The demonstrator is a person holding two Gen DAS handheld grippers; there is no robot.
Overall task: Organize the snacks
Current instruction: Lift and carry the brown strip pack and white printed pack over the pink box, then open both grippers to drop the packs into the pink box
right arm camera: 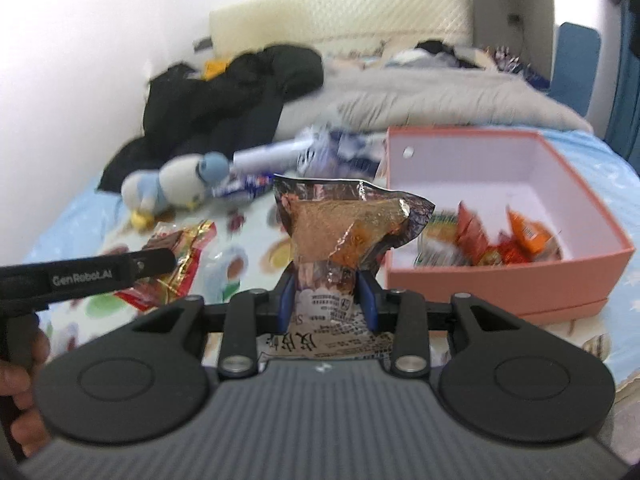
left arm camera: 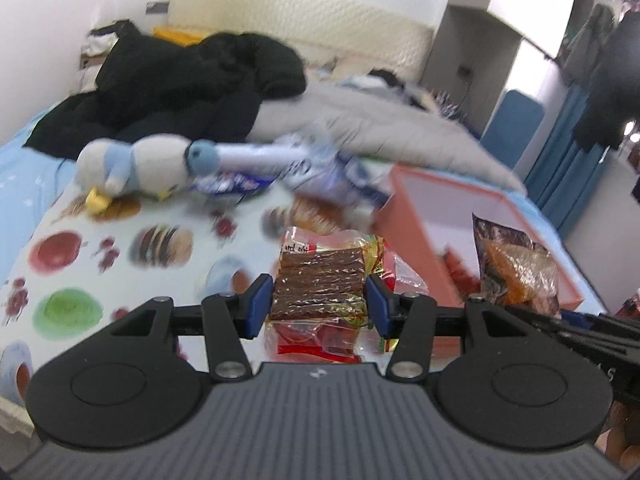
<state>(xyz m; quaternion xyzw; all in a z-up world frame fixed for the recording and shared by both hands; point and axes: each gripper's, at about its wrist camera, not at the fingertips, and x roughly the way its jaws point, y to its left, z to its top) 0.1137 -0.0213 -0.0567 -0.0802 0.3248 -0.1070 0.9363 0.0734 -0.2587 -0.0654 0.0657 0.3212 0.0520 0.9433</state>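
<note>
- Left gripper [left arm camera: 319, 307]: both blue pads [left arm camera: 258, 305] are pressed flat against the sides of a packet of brown sticks [left arm camera: 320, 284], jaws roughly half spread, pointing down and away.
- Right gripper [right arm camera: 326, 300]: jaws narrower, blue pads [right arm camera: 286, 300] pinching the crumpled foil pouch [right arm camera: 352, 232], which stands upright between them.
- In the right wrist view, a hand [right arm camera: 24, 384] at the near left edge is wrapped round the left gripper's black handle.
- In the left wrist view, the right gripper's body pokes in at the near right.
</note>
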